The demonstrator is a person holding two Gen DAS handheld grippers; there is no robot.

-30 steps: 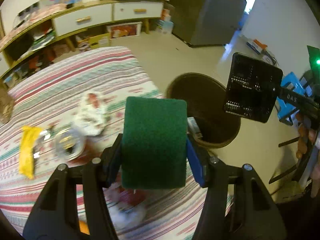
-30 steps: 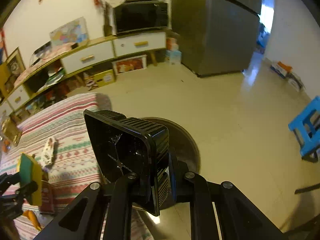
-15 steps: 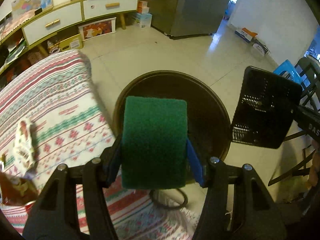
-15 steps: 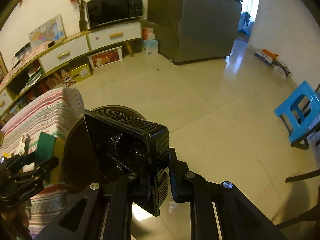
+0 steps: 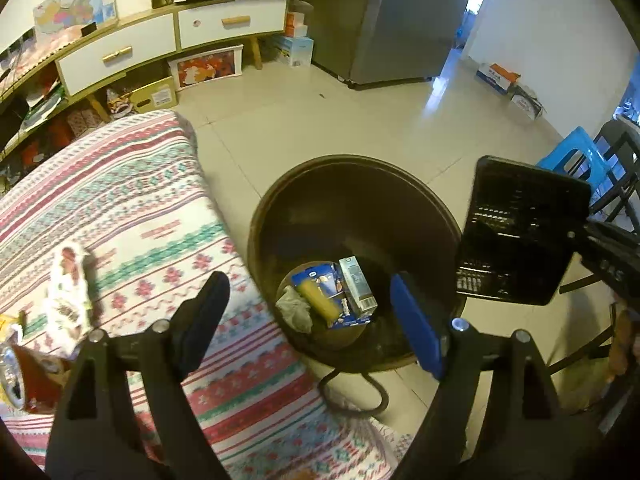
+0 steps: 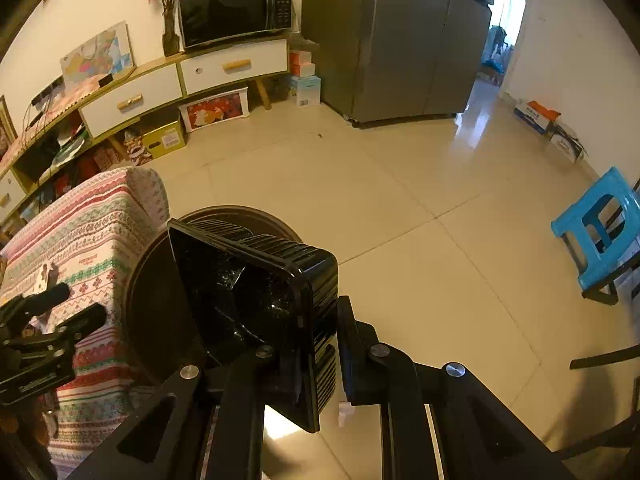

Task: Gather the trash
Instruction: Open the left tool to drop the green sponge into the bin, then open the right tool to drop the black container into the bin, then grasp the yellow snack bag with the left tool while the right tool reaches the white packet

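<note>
My left gripper (image 5: 306, 284) hangs over the round dark brown bin (image 5: 356, 168), its jaws opening with nothing between them. A sponge (image 5: 320, 300) lies yellow side up at the bottom of the bin, on a blue packet (image 5: 316, 276) beside a small carton (image 5: 358, 286) and crumpled paper (image 5: 294, 306). My right gripper (image 6: 320, 344) is shut on the wall of a black plastic tray (image 6: 256, 292), held tilted at the bin's right rim (image 6: 240, 212). The left wrist view shows that tray (image 5: 520, 232) too. A white wrapper (image 5: 68, 292) and a red packet (image 5: 28, 376) lie on the striped tablecloth (image 5: 132, 200).
The bin stands on the tiled floor against the table's corner. A blue stool (image 6: 600, 232) and dark chair legs are at the right. A low cabinet (image 6: 180, 80) with a microwave, boxes and a grey fridge (image 6: 400, 40) line the far wall.
My left gripper moved from above the table to over the bin and opened. The green sponge left its jaws and now lies in the bin. The right gripper followed with the tray.
</note>
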